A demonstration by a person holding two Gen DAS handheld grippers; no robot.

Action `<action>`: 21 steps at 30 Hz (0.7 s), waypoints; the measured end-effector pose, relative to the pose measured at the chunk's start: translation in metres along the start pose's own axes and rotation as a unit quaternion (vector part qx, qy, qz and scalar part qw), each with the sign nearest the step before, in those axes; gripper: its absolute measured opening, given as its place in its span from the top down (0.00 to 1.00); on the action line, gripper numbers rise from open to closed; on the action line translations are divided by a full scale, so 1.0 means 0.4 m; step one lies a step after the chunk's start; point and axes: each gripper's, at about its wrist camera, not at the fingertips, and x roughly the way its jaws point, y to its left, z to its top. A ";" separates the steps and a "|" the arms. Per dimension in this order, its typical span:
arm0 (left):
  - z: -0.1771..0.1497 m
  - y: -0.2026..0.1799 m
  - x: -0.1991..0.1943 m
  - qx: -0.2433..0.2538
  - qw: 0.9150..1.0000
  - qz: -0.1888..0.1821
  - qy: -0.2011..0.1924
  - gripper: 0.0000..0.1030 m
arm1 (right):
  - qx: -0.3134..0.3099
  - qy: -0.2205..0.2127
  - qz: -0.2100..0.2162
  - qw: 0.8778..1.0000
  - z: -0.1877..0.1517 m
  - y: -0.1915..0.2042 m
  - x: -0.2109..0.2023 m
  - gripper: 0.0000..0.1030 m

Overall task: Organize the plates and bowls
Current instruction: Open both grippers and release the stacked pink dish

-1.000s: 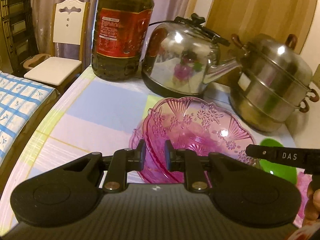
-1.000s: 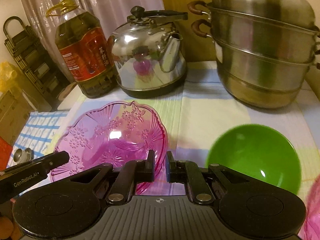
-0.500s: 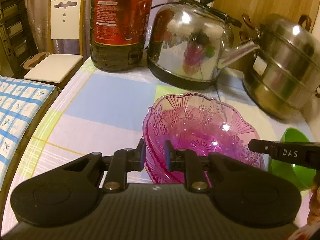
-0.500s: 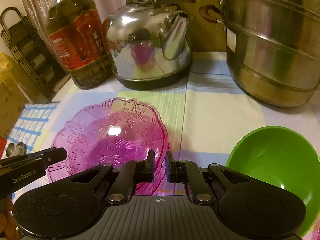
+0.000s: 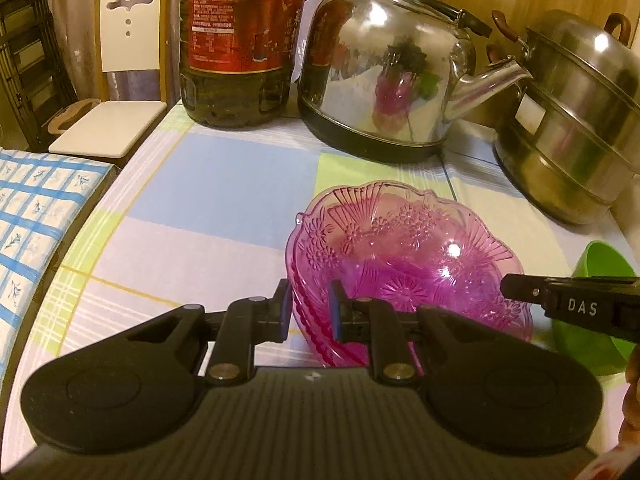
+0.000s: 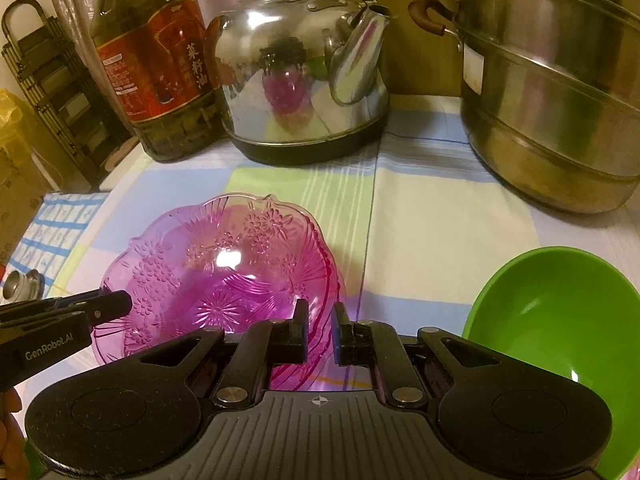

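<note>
Table w/ checked cloth [image 5: 224,184] is carrying everything: pastel blue/green/cream squares, soft and flat.

Steamer pot [image 6: 552,92] is sitting at the back right, stacked steel tiers, brushed metal, brown handle loops. Kettle [image 6: 296,80] is sitting mid-back, polished dome, mirroring the pink. Oil bottle [image 5: 240,40] is standing back left, clear plastic w/ red label.

Pink bowls [image 5: 400,256]: translucent magenta, pressed flower-and-fan pattern, scalloped rim. Several rim lines are showing at the near edge, so prob. a nested stack, sitting low on the cloth roughly centre. No real long axis, roundish; what matters is the rim tangent, crossing each gripper's closing line.

Green bowl [image 6: 560,328]: opaque, smooth, plain round, lying near the stack's right side, apart from it.

Key relation: the pink stack is lying directly ahead of both grippers, between them. Left gripper [image 5: 308,310] is straddling the left rim, one finger outside, one inside, pads w/ a narrow gap; whether they're actually biting the wall I can't tell. Right gripper [image 6: 320,334] is doing the same at the opposite rim, fingers nearly together around the edge, contact likewise unclear. Right one is nearer the green bowl, so the next pick there is likely falling to it.

Thin hard plastic: prob. slippery and likely flexing under a pinch.
</note>
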 end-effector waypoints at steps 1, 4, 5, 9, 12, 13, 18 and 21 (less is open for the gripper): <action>0.000 -0.001 0.001 -0.001 1.000 0.000 0.001 0.83 | 0.000 0.001 -0.001 1.000 0.000 -0.001 0.001 0.89; -0.001 -0.004 0.004 0.002 1.000 0.003 -0.001 0.83 | -0.006 0.002 -0.005 1.000 -0.002 0.002 0.006 0.89; -0.001 -0.004 0.006 0.002 1.000 0.004 0.001 0.83 | -0.009 0.004 -0.007 1.000 -0.003 0.004 0.010 0.89; 0.002 0.000 0.002 0.000 1.000 0.022 -0.010 0.75 | -0.006 0.018 -0.005 1.000 -0.006 -0.004 0.030 0.81; 0.007 0.012 -0.008 -0.015 1.000 0.016 -0.019 0.75 | 0.002 0.004 0.001 1.000 0.000 -0.015 0.020 0.72; 0.008 0.014 -0.011 -0.018 1.000 0.015 -0.021 0.75 | 0.003 0.000 0.001 1.000 0.001 -0.016 0.014 0.71; 0.012 0.012 -0.021 -0.022 0.999 0.008 -0.023 0.75 | 0.011 -0.015 0.001 1.000 0.011 -0.019 -0.008 0.70; 0.014 0.005 -0.039 -0.024 0.999 0.003 -0.031 0.75 | 0.009 -0.023 0.001 1.000 0.016 -0.019 -0.023 0.70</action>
